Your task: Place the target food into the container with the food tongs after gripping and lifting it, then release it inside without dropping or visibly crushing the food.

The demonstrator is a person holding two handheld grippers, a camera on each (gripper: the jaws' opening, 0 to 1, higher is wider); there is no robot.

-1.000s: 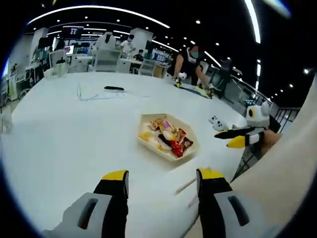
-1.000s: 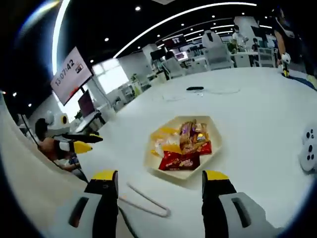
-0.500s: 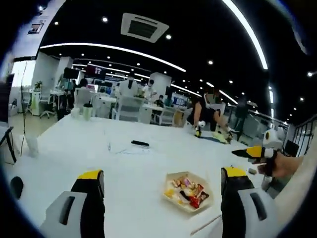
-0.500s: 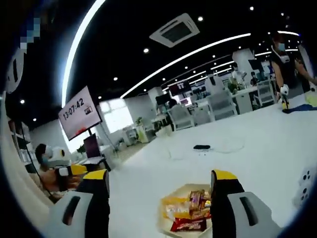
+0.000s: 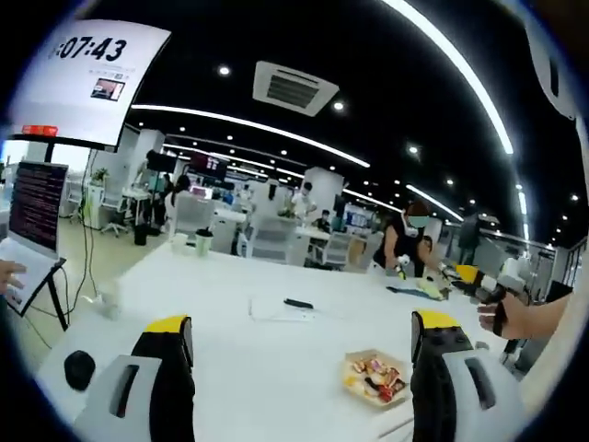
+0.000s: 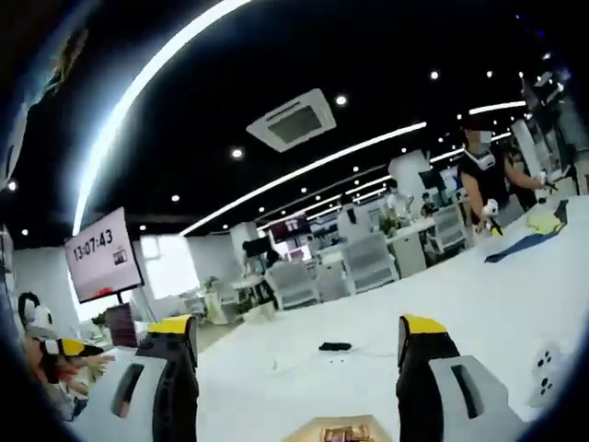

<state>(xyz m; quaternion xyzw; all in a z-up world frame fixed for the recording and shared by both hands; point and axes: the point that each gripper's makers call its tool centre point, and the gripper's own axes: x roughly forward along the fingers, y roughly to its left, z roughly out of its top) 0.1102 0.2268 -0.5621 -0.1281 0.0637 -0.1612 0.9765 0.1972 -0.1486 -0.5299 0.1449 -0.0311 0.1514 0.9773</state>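
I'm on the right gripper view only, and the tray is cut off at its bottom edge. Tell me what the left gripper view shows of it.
Observer: The whole tray shows there, on the white table, holding several wrapped snacks.
Operator: Report where it sits against the left gripper's jaws.
Observer: Low between them, close to the jaw on that view's right. The left gripper has its jaws wide apart with nothing between them.

1. Open office under a dark ceiling [image 5: 368,55] crossed by long curved light strips [image 6: 304,170] and small spotlights.
2. Square ceiling vent [image 5: 293,88] overhead.
3. Hanging clock screen [image 5: 87,69] at upper left.
4. Wide white counter [image 5: 276,359] in front.
5. Desks and white chairs [image 6: 368,262] behind, bright window [image 6: 166,265] beyond.
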